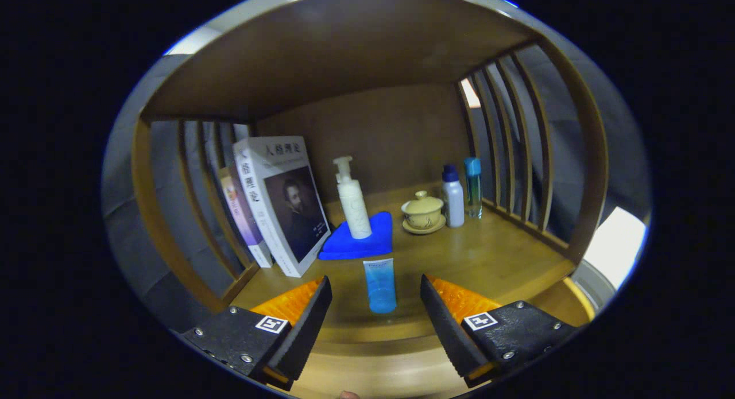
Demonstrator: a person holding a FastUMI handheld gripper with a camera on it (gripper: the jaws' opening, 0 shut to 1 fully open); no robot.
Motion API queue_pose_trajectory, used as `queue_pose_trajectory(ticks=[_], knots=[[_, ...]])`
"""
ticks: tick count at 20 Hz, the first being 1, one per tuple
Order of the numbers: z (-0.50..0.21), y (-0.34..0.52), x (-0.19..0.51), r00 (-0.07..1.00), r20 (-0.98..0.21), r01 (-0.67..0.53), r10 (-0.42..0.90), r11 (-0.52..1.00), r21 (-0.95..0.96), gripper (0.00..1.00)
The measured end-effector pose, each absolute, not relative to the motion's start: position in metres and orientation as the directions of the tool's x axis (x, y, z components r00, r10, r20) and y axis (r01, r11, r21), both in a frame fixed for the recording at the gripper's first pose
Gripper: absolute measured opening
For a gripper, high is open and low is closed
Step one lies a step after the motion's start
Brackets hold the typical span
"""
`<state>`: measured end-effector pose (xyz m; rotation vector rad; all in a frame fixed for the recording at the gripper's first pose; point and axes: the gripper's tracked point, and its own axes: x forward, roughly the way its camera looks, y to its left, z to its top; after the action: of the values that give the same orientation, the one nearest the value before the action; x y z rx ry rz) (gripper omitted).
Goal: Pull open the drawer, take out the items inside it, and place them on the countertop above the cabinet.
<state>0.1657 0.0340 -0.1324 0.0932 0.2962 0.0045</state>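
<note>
On countertop [488, 261], blue tube [379, 284] upright between wide-spread gripper [376, 290] fingers, untouched; lidded cup [423, 210] behind

1. Gripper [376, 298] fingers spread wide, touching nothing.
2. Blue tube [379, 284] stands on the countertop [488, 261] between them.
3. Beyond: pump bottle [352, 201] on blue cloth [359, 241], books [281, 204], lidded cup [423, 211], two small bottles [453, 195].
</note>
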Motion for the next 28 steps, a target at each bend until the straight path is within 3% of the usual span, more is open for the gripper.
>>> queue_pose_trajectory(ticks=[9,17,28], knots=[[-0.113,0.076,0.040,0.986,-0.097,-0.143,0.136,0.988,-0.061,0.96],[-0.178,0.106,-0.050,0.962,-0.160,-0.238,0.221,0.966,-0.099,0.96],[-0.229,0.085,-0.105,0.967,-0.211,-0.179,0.146,0.973,-0.147,0.97]])
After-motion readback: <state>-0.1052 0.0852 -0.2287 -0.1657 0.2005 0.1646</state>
